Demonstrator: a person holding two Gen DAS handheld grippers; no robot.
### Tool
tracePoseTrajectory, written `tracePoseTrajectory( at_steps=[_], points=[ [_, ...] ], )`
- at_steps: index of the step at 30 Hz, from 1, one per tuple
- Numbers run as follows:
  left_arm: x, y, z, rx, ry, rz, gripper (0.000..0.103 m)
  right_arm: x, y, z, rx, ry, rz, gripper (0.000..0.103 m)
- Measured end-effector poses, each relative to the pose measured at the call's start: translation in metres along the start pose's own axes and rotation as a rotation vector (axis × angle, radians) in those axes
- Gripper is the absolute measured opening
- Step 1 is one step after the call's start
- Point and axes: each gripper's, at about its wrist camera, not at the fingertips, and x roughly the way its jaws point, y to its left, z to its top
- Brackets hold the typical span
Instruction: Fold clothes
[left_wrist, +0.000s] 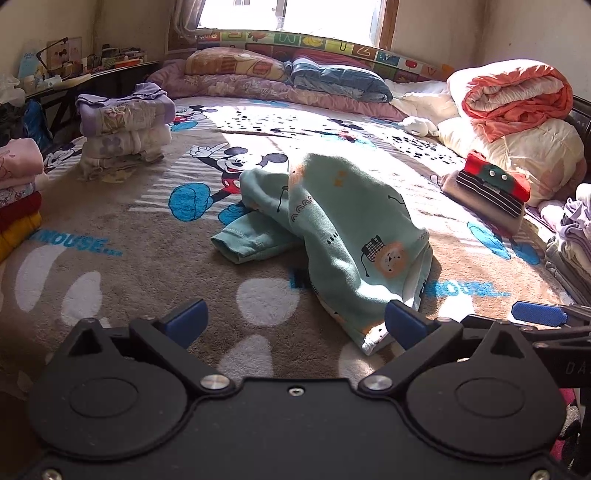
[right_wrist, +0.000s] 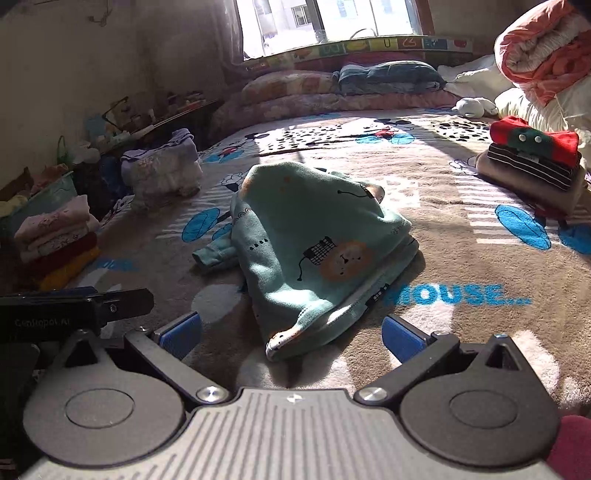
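Observation:
A mint-green child's garment (left_wrist: 343, 236) with lion prints lies crumpled in a heap on the cartoon-mouse blanket (left_wrist: 122, 266), one sleeve sticking out to its left. In the right wrist view the same garment (right_wrist: 314, 243) lies just beyond the fingers, its near hem reaching between them. My left gripper (left_wrist: 295, 325) is open low over the blanket, its right fingertip next to the garment's near corner. My right gripper (right_wrist: 291, 332) is open too, holding nothing. A blue pad of the right gripper (left_wrist: 539, 314) shows at the right edge of the left wrist view.
Folded stacks ring the bed: a lilac and cream pile (left_wrist: 125, 129) at far left, pink, red and yellow clothes (left_wrist: 18, 192) at the left edge, a red and striped pile (left_wrist: 491, 192) at right. Rolled quilts (left_wrist: 517, 99) and pillows (left_wrist: 332, 81) lie by the window.

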Motion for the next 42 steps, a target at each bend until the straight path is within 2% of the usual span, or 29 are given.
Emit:
tracePoseTrajectory(
  at_steps=[6, 11, 13, 16, 22, 26, 29, 32, 33, 37, 42],
  points=[
    [0.014, 0.02, 0.025, -0.068, 0.031, -0.043, 0.103, 0.013, -0.015, 0.023, -0.049, -0.005, 0.049, 0.103],
    [0.023, 0.042, 0.052, -0.164, -0.006, -0.114, 0.103, 0.033, -0.028, 0.049, -0.086, -0.016, 0.108, 0.103],
    [0.031, 0.047, 0.06, -0.17, 0.004, -0.135, 0.103, 0.043, -0.036, 0.063, -0.071, -0.002, 0.119, 0.103],
    [0.047, 0.052, 0.074, -0.155, 0.028, -0.127, 0.103, 0.06, -0.046, 0.085, -0.07, 0.004, 0.142, 0.103],
    [0.086, 0.074, 0.096, -0.161, 0.026, -0.129, 0.102, 0.103, -0.066, 0.133, -0.066, 0.029, 0.164, 0.103],
    [0.113, 0.089, 0.112, -0.151, 0.011, -0.185, 0.1, 0.136, -0.078, 0.166, -0.07, 0.04, 0.195, 0.103],
    [0.136, 0.101, 0.125, -0.14, 0.011, -0.213, 0.091, 0.167, -0.081, 0.189, -0.104, 0.069, 0.21, 0.096],
    [0.159, 0.112, 0.134, -0.143, 0.033, -0.249, 0.079, 0.197, -0.08, 0.202, -0.143, 0.104, 0.223, 0.084],
    [0.167, 0.116, 0.137, -0.143, 0.045, -0.255, 0.077, 0.207, -0.08, 0.206, -0.153, 0.116, 0.226, 0.08],
    [0.194, 0.124, 0.146, -0.12, 0.063, -0.274, 0.074, 0.247, -0.081, 0.217, -0.198, 0.151, 0.232, 0.08],
    [0.229, 0.138, 0.157, -0.149, 0.106, -0.324, 0.074, 0.286, -0.087, 0.227, -0.191, 0.182, 0.281, 0.08]
  ],
)
